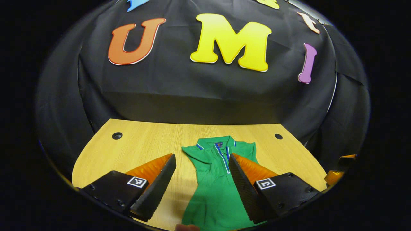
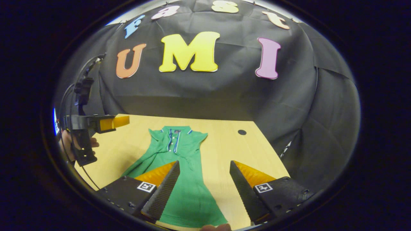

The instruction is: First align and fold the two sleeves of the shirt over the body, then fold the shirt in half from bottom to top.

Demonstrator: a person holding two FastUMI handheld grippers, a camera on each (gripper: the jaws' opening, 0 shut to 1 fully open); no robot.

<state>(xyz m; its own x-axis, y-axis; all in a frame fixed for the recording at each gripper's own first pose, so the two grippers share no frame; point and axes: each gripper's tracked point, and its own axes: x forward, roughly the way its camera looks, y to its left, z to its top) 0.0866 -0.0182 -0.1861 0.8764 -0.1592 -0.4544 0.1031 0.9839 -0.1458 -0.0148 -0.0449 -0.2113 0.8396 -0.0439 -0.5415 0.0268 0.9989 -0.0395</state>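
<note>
Shirt lies flat on the wooden bench, collar toward the far wall and buttons up, so both sleeves can be reached from the near side. Its sleeves look tucked over the body already, which suggests the bottom-to-top fold is what remains. The left claw hangs above the near part of the shirt, spread wide and holding nothing. The right claw does likewise over the hem end, also wide apart and empty, probably placed so each can take a lower corner.
</note>
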